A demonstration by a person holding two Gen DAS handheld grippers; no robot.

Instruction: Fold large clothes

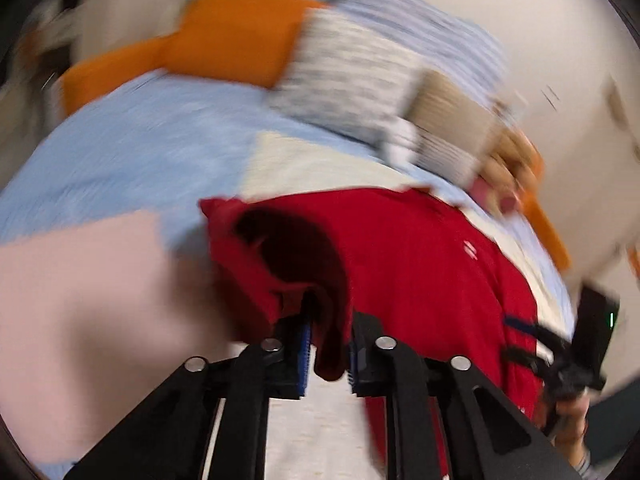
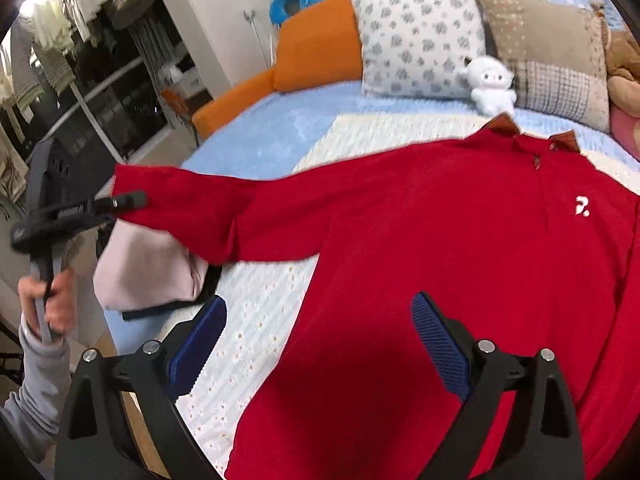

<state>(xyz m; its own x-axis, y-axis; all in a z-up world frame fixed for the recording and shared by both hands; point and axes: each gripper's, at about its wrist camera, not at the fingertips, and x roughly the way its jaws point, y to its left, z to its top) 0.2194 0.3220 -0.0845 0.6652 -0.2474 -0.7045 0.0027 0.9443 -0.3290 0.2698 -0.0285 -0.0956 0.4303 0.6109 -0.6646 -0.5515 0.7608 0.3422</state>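
Left wrist view: nearest the lens, the left gripper (image 1: 328,356) is clenched on a bunch of red cloth, the cuff end of the sleeve (image 1: 280,256) of the red shirt (image 1: 420,260). The fabric hangs between the blue pads and the sleeve's dark opening gapes just beyond, toward 11 o'clock. The shirt body spreads away to 2 o'clock over the cream quilt (image 1: 312,164) on the bed. At 4 o'clock the right gripper (image 1: 532,340) shows small at the frame edge. The whole view is smeared with motion blur, so finer detail cannot be told.

Right wrist view: nearest the lens, the right gripper (image 2: 320,344) stands released, jaws wide, hovering above the lower body of the red shirt (image 2: 460,240) with nothing between the pads. The shirt lies front up and spread flat on the cream quilt (image 2: 260,320), collar (image 2: 532,136) toward 1 o'clock near the pillows (image 2: 420,36). At 9 o'clock the left gripper (image 2: 128,204) pinches the sleeve (image 2: 192,196) end, held out straight and lifted off the bed.

Judging from this, folding has barely begun: no fold is made yet, and the first sleeve appears ready to be carried across the chest. The other sleeve, sides and final halving remain.
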